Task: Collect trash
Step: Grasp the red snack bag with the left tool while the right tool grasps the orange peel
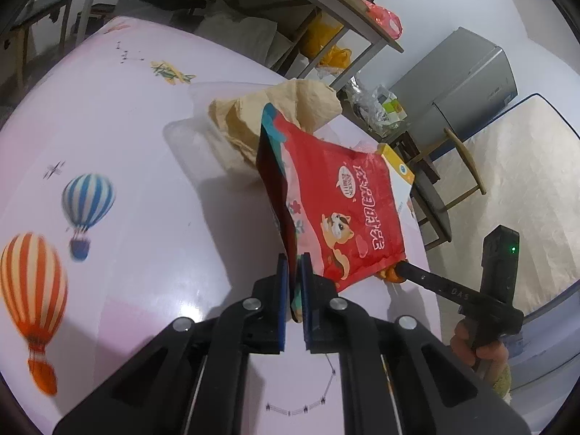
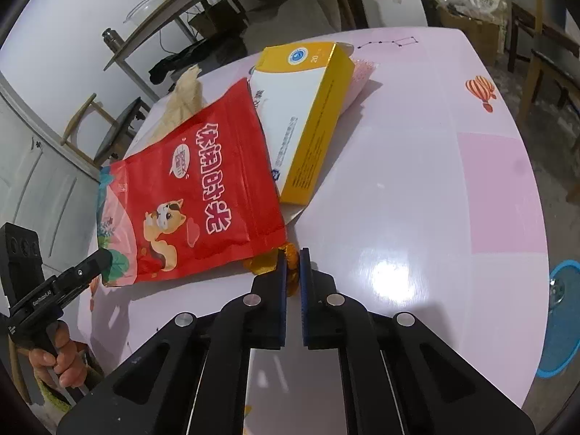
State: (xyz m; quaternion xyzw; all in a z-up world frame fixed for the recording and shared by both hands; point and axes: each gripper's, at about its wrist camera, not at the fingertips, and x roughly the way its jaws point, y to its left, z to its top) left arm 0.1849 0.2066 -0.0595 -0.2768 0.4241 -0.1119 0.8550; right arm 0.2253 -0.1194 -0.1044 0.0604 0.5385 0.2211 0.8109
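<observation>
Left tongs (image 1: pixel 294 264) clamped on red pouch (image 1: pixel 337 195), right tongs (image 2: pixel 293 264) on orange wrapper (image 2: pixel 290 253).

Wide bare stretch of bench (image 2: pixel 417 188) on the right tool's right, easy passage there. Toward the left, the red pouch (image 2: pixel 192 192) and yellow-and-white box (image 2: pixel 308 116) crowd together, touching, with crumpled brown paper (image 1: pixel 253 123) just behind them blocking the far side.

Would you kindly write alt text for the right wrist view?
The right tongs pinch an orange wrapper on a pink table, beside a red snack bag held by the left tongs. A yellow box lies behind.
</observation>
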